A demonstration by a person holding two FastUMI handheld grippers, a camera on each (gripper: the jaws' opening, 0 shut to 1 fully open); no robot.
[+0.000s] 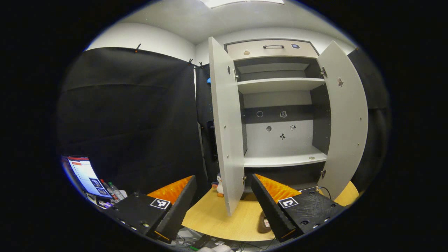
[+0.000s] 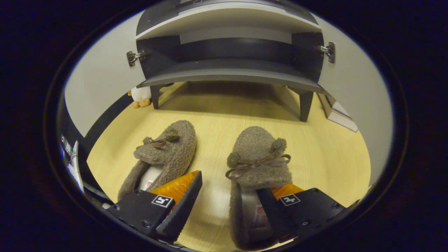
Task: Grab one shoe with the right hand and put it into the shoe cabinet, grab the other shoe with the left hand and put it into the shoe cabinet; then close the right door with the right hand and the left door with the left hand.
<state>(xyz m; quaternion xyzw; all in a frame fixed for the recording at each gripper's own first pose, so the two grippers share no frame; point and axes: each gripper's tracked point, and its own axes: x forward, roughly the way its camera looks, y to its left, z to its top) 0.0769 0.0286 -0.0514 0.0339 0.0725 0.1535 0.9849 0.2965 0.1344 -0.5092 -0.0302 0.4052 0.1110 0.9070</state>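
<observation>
Two fuzzy shoes lie on the desk [image 2: 315, 154] before the shoe cabinet [image 1: 280, 105], doors open. Right gripper [image 2: 229, 206] jaws wide, straddling the near shoe's [image 2: 257, 154] side wall; other shoe [image 2: 168, 150] lies left of them. Left gripper [image 1: 222, 206] jaws wide, empty, facing the cabinet.

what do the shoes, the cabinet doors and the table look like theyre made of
Shoes: fuzzy brown fleece or boucle fabric, matte and nubby, with thin bows that look like leather.
Cabinet doors: smooth pale grey board, probably laminated, with metal hinges.
Table: light wood-grain top, faint straight lines; veneer or laminate, cannot tell which.
</observation>
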